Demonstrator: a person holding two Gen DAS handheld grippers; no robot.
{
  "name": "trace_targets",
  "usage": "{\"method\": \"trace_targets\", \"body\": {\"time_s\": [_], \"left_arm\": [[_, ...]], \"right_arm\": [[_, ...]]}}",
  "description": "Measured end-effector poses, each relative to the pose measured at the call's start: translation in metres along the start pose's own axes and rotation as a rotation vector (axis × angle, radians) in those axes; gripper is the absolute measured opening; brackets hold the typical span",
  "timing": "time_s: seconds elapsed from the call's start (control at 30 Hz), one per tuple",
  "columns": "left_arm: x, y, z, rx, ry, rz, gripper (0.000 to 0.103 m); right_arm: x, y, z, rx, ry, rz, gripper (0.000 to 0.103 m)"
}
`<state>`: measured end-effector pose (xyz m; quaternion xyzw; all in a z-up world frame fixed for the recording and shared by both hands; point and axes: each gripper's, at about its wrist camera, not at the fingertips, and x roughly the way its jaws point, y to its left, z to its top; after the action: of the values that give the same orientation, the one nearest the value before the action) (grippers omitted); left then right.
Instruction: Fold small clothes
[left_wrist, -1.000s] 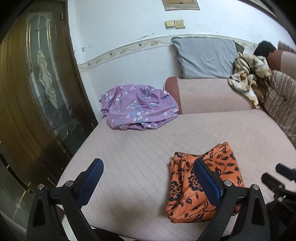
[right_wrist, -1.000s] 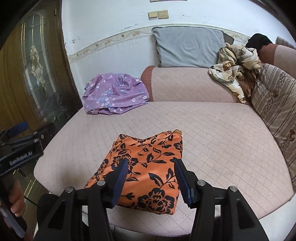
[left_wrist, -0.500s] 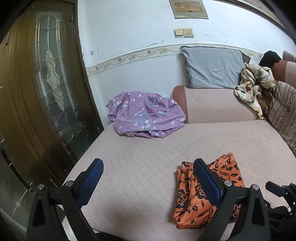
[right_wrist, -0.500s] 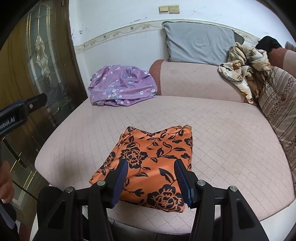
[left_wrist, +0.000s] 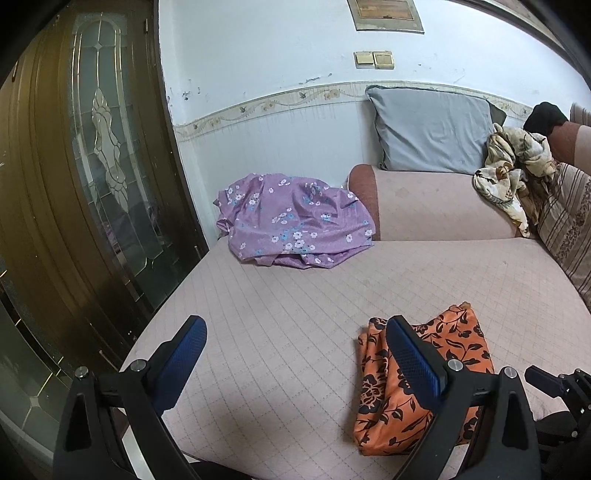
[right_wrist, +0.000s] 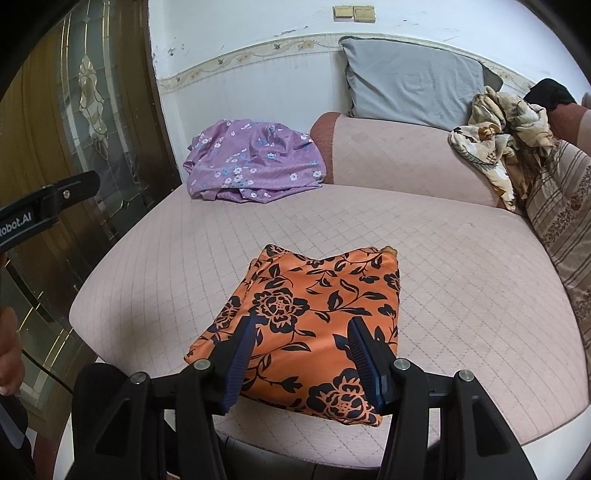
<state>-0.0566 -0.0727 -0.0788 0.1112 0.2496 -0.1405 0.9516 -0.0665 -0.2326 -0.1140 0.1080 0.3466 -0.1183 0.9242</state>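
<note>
**Both grippers drawn back from the folded orange cloth**

Since a second ago the right gripper (right_wrist: 301, 354) has backed off a little: the folded orange floral cloth (right_wrist: 314, 317) now sits higher in its view, with more of the near cushion edge showing below it. The left wrist view has tilted up, bringing more wall into sight.

The cloth lies flat on the pink quilted seat (right_wrist: 461, 266), near its front edge, folded into a rough rectangle. Right gripper hovers at 6 o'clock of the cloth, jaws parted and empty. Left gripper (left_wrist: 295, 354) hangs at the cloth's 9 o'clock over bare seat, jaws spread wide, grasping nothing. A crumpled purple floral garment (left_wrist: 291, 221) rests at 11 o'clock from the cloth, against the wall.
</note>
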Motion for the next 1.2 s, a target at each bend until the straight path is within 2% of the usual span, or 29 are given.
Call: {"method": "trace_targets", "body": {"time_s": [0.67, 1.2], "left_arm": [[0.003, 0.006, -0.002, -0.021, 0.015, -0.026, 0.098], [-0.004, 0.008, -0.003, -0.034, 0.019, -0.050, 0.098]], "right_arm": [[0.002, 0.005, 0.002, 0.015, -0.010, -0.008, 0.056], [-0.023, -0.003, 0.008, 0.076, -0.097, -0.075, 0.056]]}}
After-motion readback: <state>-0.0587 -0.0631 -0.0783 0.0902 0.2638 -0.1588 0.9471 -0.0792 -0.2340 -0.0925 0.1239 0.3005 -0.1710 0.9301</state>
